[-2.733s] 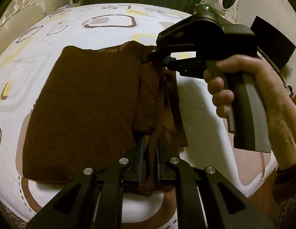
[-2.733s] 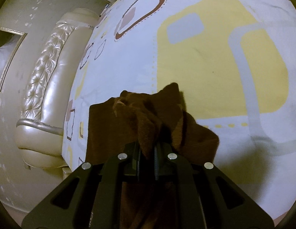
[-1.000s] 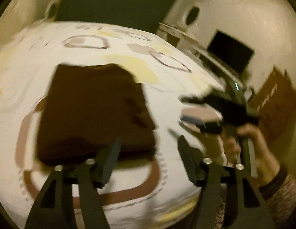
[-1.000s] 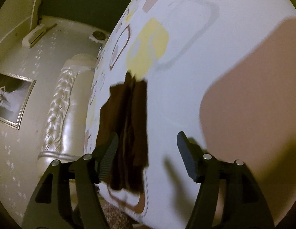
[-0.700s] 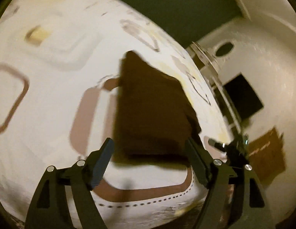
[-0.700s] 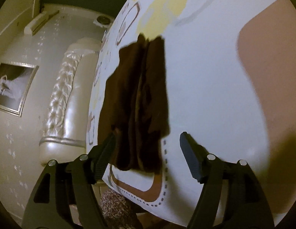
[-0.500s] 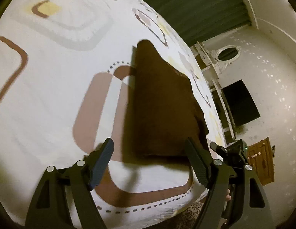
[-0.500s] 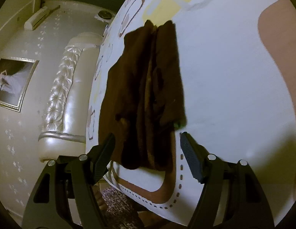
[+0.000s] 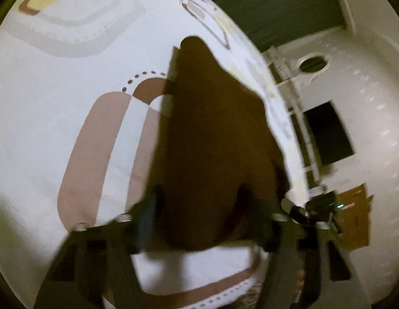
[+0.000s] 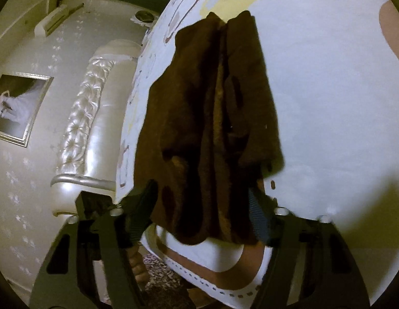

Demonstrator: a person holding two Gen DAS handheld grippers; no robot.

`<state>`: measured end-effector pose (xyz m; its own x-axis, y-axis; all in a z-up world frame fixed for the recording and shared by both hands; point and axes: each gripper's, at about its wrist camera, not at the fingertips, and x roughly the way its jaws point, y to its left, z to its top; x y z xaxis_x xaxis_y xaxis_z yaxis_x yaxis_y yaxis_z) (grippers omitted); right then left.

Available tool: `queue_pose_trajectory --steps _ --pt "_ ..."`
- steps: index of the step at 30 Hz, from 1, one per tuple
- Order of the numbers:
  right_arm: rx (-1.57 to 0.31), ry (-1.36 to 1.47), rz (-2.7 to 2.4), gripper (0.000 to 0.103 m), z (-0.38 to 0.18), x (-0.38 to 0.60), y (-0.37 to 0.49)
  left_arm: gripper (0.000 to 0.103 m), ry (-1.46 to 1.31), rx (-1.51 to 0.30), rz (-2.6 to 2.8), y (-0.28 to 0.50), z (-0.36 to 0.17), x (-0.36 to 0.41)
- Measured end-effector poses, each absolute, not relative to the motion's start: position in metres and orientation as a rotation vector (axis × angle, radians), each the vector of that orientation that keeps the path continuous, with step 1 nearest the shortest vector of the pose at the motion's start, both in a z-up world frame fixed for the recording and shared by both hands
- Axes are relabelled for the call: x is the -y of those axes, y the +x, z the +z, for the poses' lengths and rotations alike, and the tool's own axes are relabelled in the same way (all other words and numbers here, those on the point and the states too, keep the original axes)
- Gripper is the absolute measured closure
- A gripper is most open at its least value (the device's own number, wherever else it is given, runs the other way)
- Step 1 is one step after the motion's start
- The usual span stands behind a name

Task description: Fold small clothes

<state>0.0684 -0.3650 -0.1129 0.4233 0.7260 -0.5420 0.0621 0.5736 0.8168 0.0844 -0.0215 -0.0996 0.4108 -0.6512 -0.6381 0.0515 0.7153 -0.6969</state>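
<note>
Now the left tongs point(image 9: 199, 206) straddle the near end of the brown cloth point(image 9: 212, 141), one finger on each side of it; their jaws have just been closing, yet the blurred view does not show the pads pressing the fabric, so whether they grip it I cannot tell. The right tongs point(image 10: 202, 203) stand likewise, their jaws just closing too, the ribbed pads flanking the near edge of the cloth point(image 10: 212, 108), whose folds bunch lengthwise between them; contact cannot be made out. The cloth lies folded on the bed point(image 9: 58, 103), near its front edge, running away from both tongs over the patterned sheet. Beyond the bed, a padded headboard point(image 10: 81, 118) and a framed picture point(image 10: 19, 108) stand by the wall.
</note>
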Motion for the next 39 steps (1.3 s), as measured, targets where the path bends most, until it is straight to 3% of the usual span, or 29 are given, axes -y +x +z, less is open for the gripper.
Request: queue_pose_trajectory --steps 1,2,7,13,30,33,35,36,38,39 --pt "-1.084 0.882 0.488 0.071 -0.116 0.364 0.069 0.060 -0.640 -1.070 -0.472 0.082 -0.100 0.023" --pt "-1.094 0.884 0.481 0.079 -0.119 0.364 0.070 0.062 -0.630 -1.069 -0.463 0.081 -0.099 0.024" --pt "-1.075 0.914 0.510 0.091 -0.128 0.376 0.065 0.071 -0.596 -1.066 -0.453 0.073 -0.097 0.025" --pt "-1.061 0.898 0.538 0.092 -0.121 0.380 0.062 0.076 -0.549 -1.061 -0.422 0.073 -0.088 0.029" --pt "-1.051 0.919 0.558 0.092 -0.126 0.382 0.062 0.077 -0.519 -1.071 -0.403 0.073 -0.090 0.030" --pt "-1.049 0.930 0.569 0.087 -0.125 0.382 0.061 0.073 -0.519 -1.070 -0.417 0.074 -0.089 0.030" --pt "-1.044 0.946 0.571 0.068 -0.124 0.389 0.061 0.068 -0.529 -1.059 -0.446 0.074 -0.088 0.026" --pt "-1.032 0.961 0.575 0.061 -0.120 0.395 0.060 0.062 -0.544 -1.055 -0.459 0.074 -0.088 0.022" --pt "-1.002 0.972 0.575 0.035 -0.111 0.405 0.058 0.048 -0.573 -1.039 -0.465 0.076 -0.087 0.010" --pt "-0.976 0.958 0.560 0.031 -0.103 0.412 0.058 0.044 -0.586 -1.028 -0.463 0.078 -0.087 0.005"
